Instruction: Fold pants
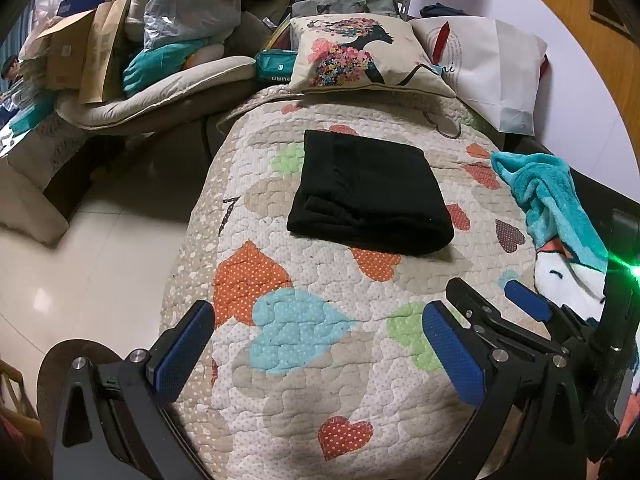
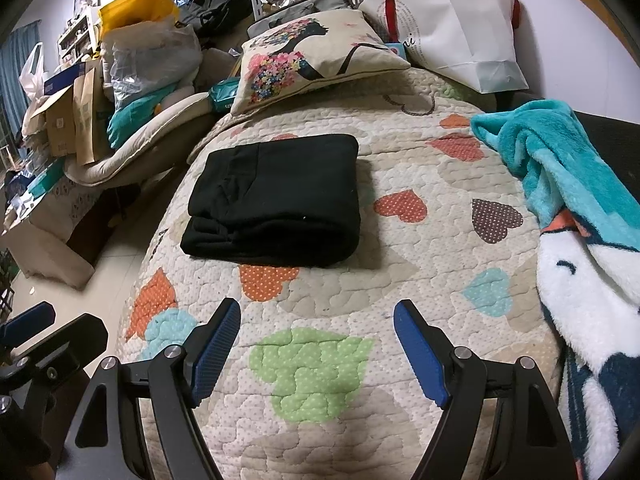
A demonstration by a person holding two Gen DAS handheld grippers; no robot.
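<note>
The black pants (image 1: 370, 194) lie folded into a thick compact rectangle on the heart-patterned quilt (image 1: 304, 368); they also show in the right wrist view (image 2: 276, 200). My left gripper (image 1: 318, 320) is open and empty, held back from the pants above the quilt's near part. My right gripper (image 2: 316, 312) is open and empty too, short of the pants' near edge. The right gripper's blue fingers (image 1: 524, 300) show at the right of the left wrist view.
A teal and white fleece blanket (image 2: 576, 208) lies along the right side. A floral cushion (image 1: 360, 52) and a white paper bag (image 1: 492, 68) sit behind the pants. A cluttered sofa with boxes and bags (image 1: 132, 56) stands left, beyond tiled floor (image 1: 80, 264).
</note>
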